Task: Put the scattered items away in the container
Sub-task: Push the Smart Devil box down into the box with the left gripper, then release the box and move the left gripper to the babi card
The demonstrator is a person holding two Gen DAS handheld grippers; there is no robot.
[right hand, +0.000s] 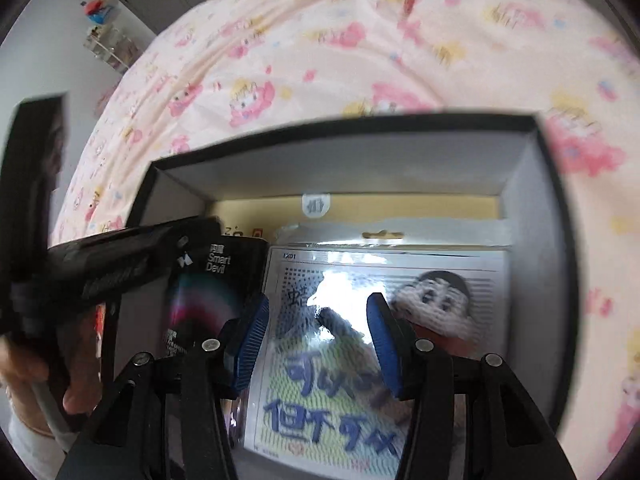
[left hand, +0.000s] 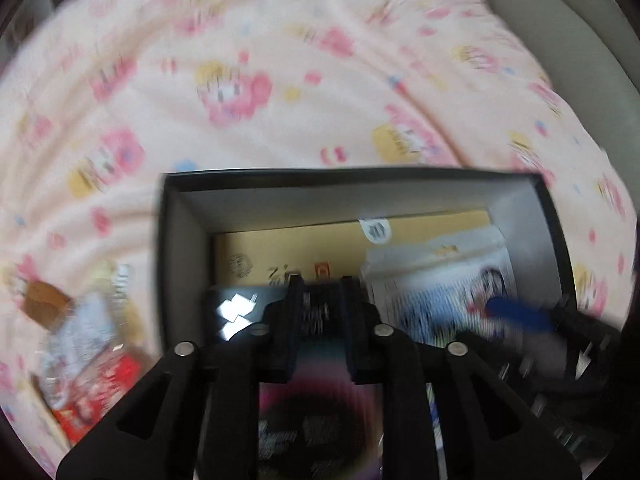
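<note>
A black cardboard box (left hand: 360, 175) (right hand: 340, 124) sits open on a pink patterned bedspread (left hand: 240, 60). Inside lie a yellow box (left hand: 288, 248) (right hand: 400, 206), a black "Smart Devil" box (left hand: 232, 314) (right hand: 208, 292) and a white cartoon packet (left hand: 432, 280) (right hand: 340, 400). My left gripper (left hand: 323, 292) (right hand: 196, 236) hangs over the black "Smart Devil" box, jaws a little apart, with the box face below them rather than pinched. My right gripper (right hand: 318, 312) stands wide open above the cartoon packet, blue pads (right hand: 252, 332) clear of it. One blue pad (left hand: 520, 314) shows in the left wrist view.
Loose packets (left hand: 84, 344) in red, white and brown lie on the bedspread left of the black cardboard box. A hand (right hand: 28, 380) grips the left gripper's handle. A grey wall with a small shelf (right hand: 108, 46) lies beyond the bed.
</note>
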